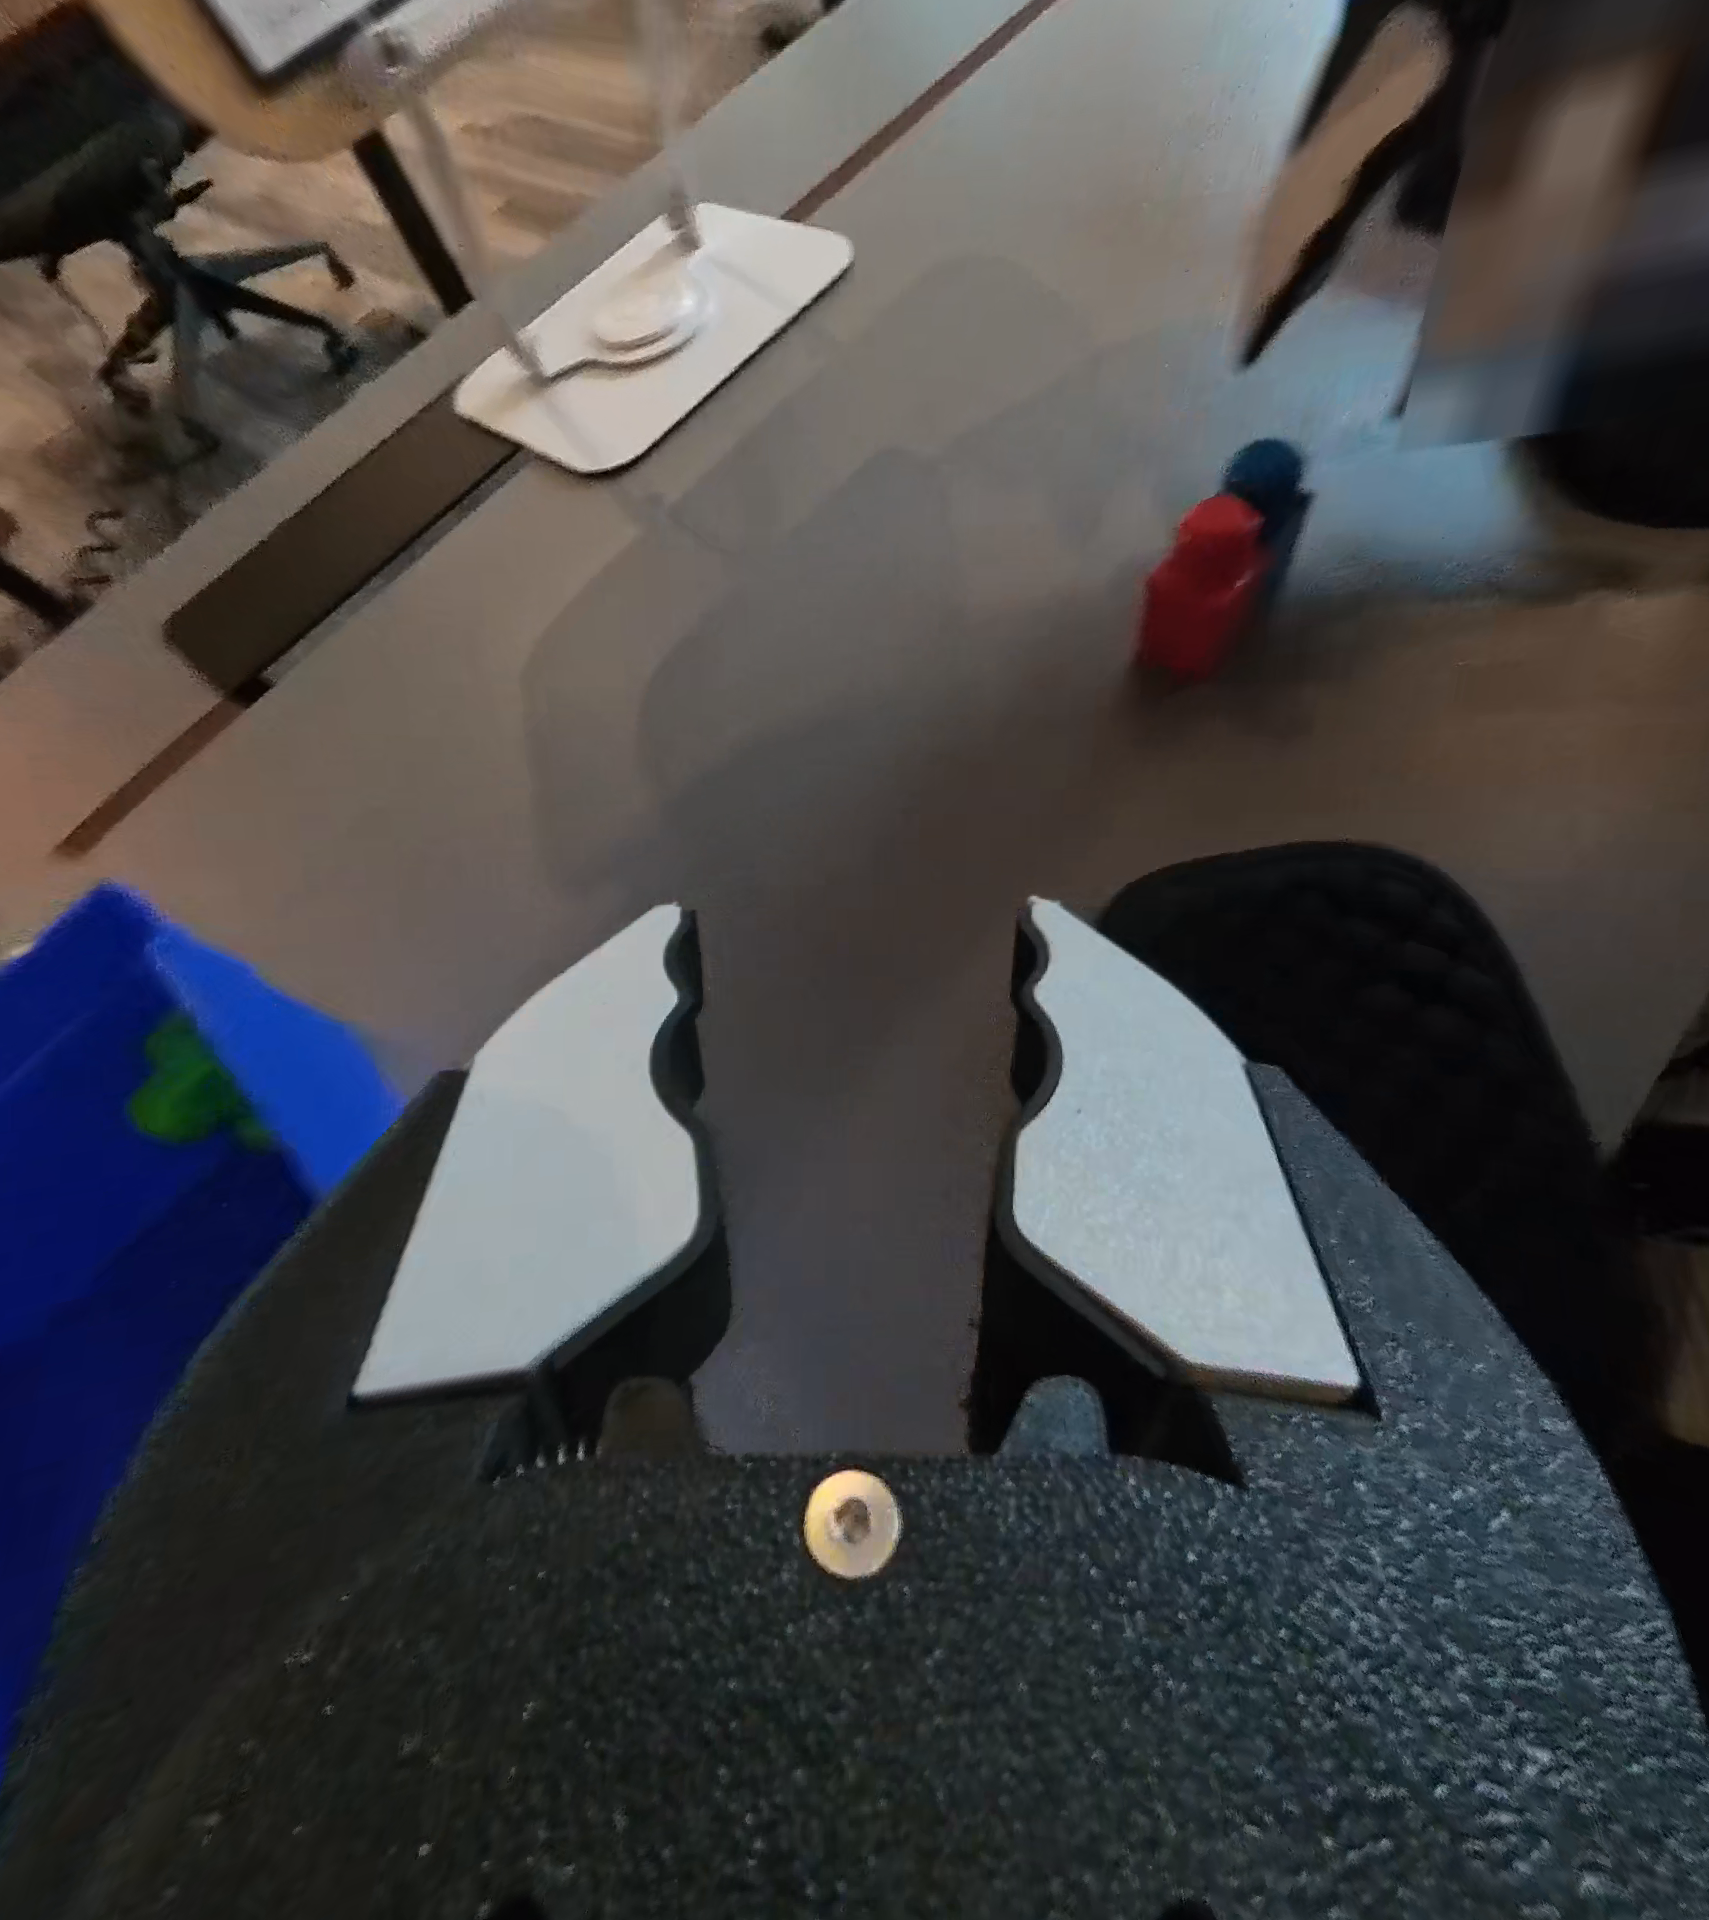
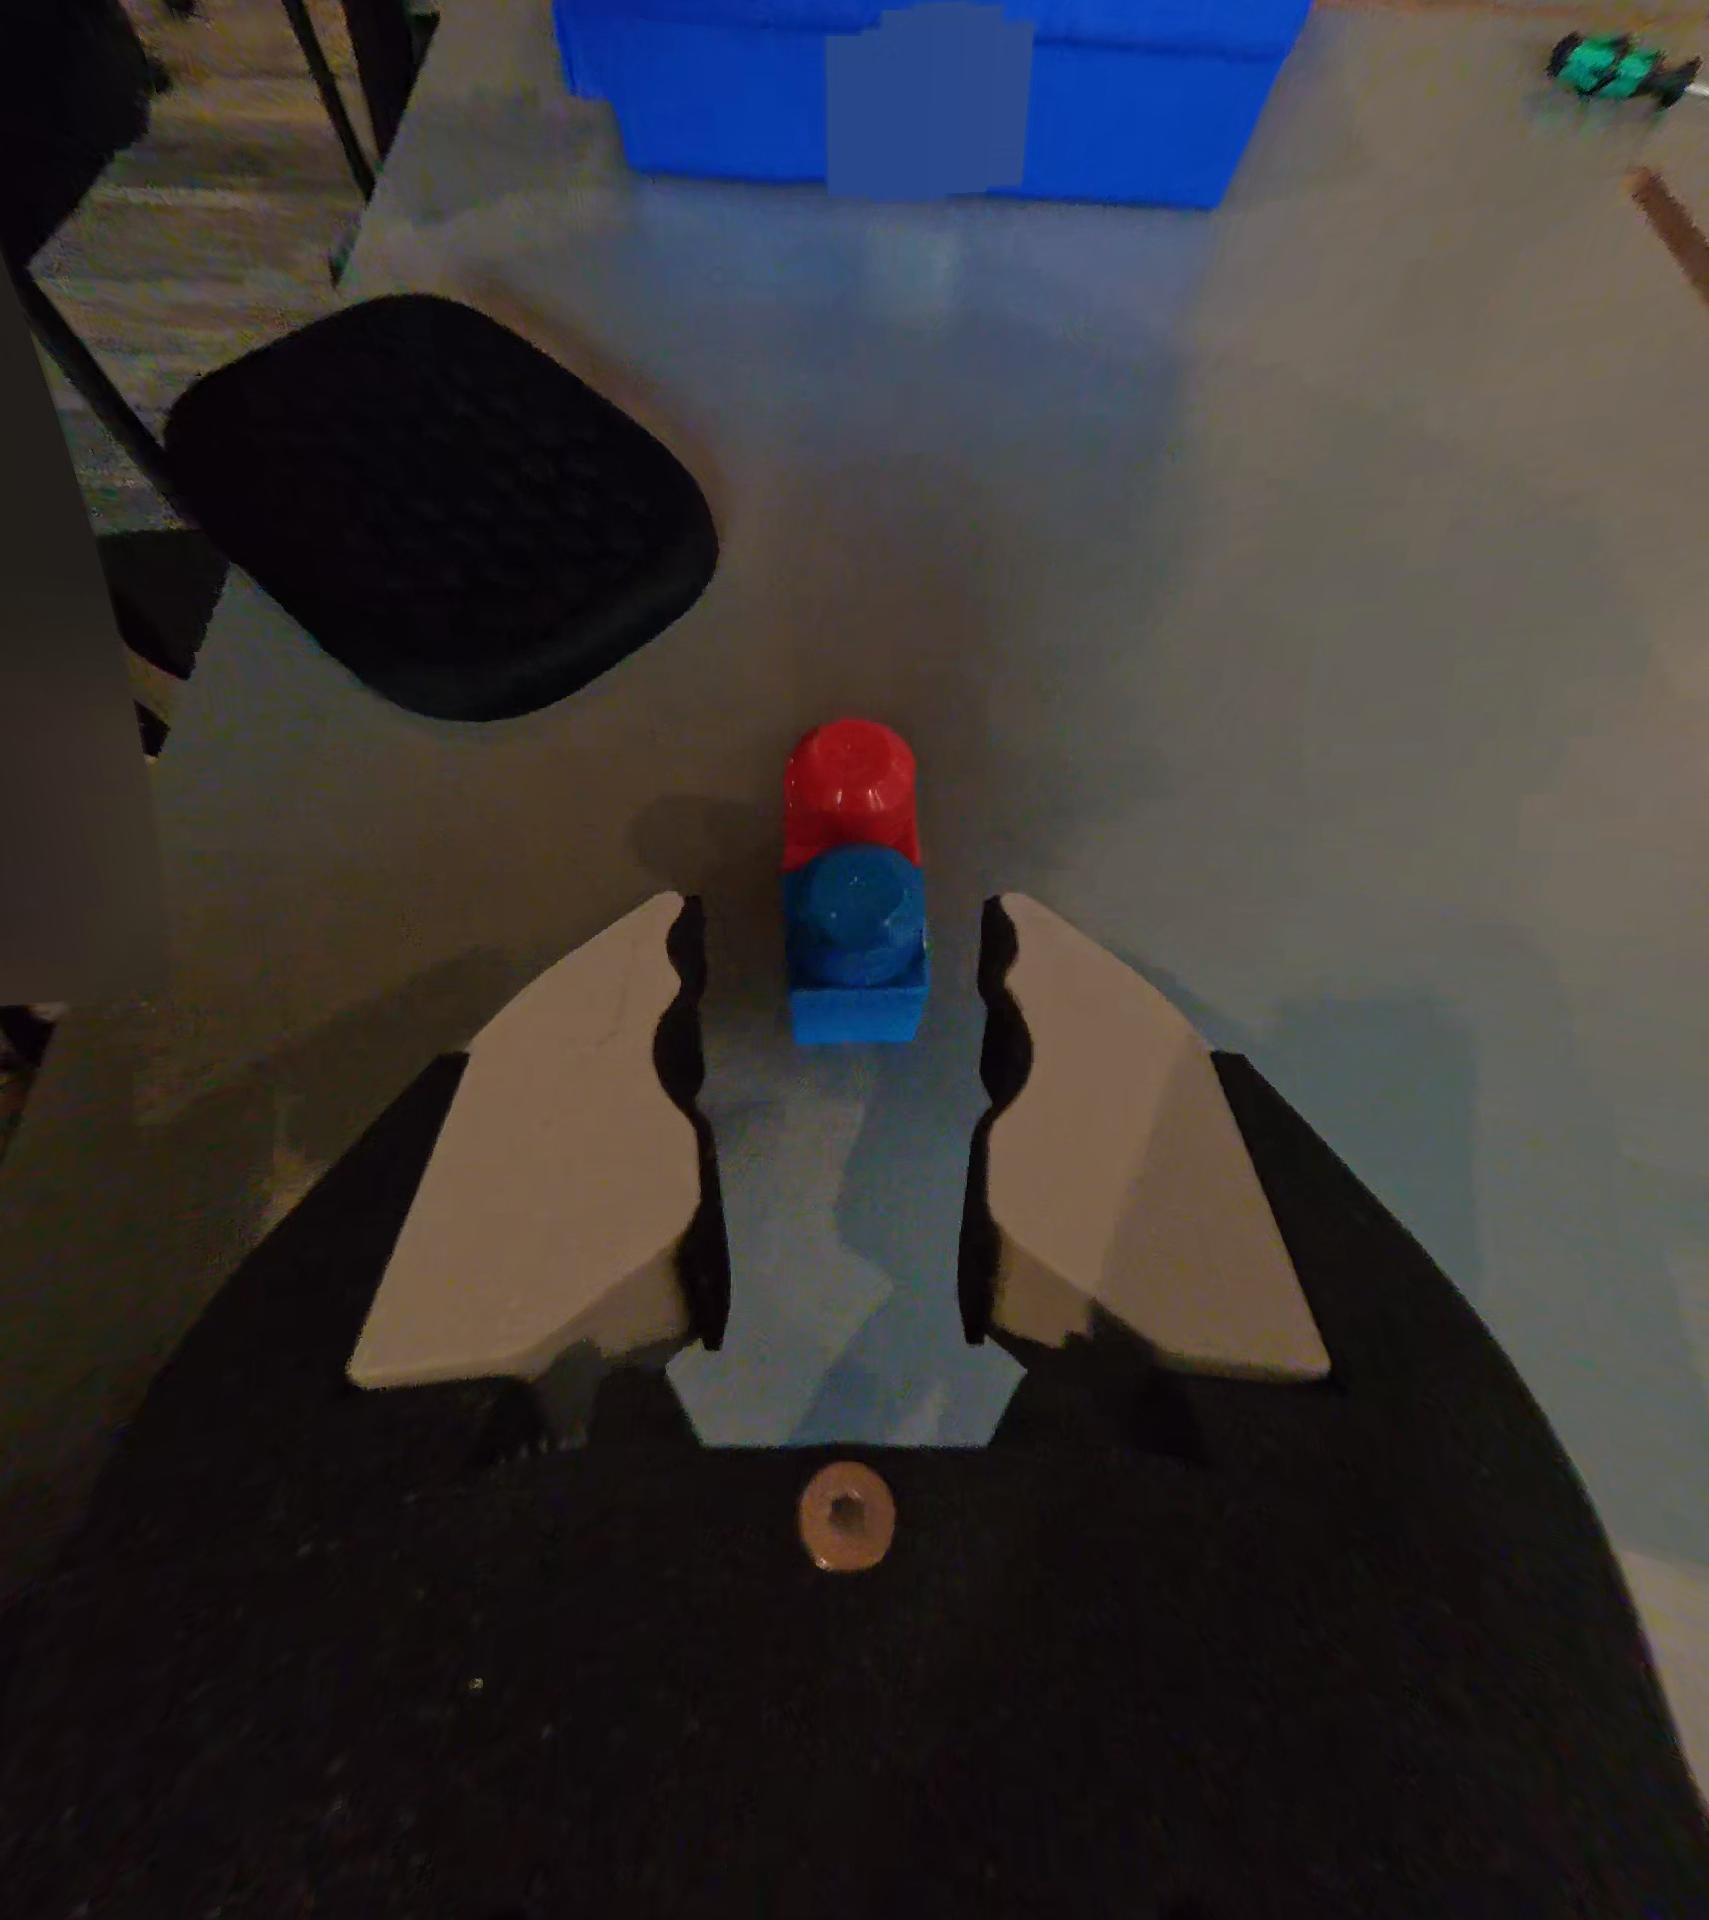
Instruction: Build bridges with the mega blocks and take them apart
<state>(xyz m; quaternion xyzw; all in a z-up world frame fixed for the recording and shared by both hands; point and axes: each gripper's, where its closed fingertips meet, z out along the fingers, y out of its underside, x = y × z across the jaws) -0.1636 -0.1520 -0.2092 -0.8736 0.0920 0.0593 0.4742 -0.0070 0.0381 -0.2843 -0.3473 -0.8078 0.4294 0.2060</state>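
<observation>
Two small blocks, a red block [image 1: 1198, 592] and a blue block [image 1: 1271, 488], touch on the desk [image 1: 829, 675] at the right of the left view. The left claw [image 1: 855, 920] is wide and empty. A blue bin [image 1: 50, 1195] sits lower left.

In the right view, the blue block [image 2: 855, 961] is between the tips of the right claw [image 2: 839, 904], which is wide and holds nothing. The red block [image 2: 850, 790] is just behind it, and the blue bin [image 2: 725, 104] is at the top.

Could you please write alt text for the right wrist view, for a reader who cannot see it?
The right tool, open and empty, points at a blue block with a red block just behind it on a grey table. Beyond sit a blue bin and a black chair seat.
</observation>
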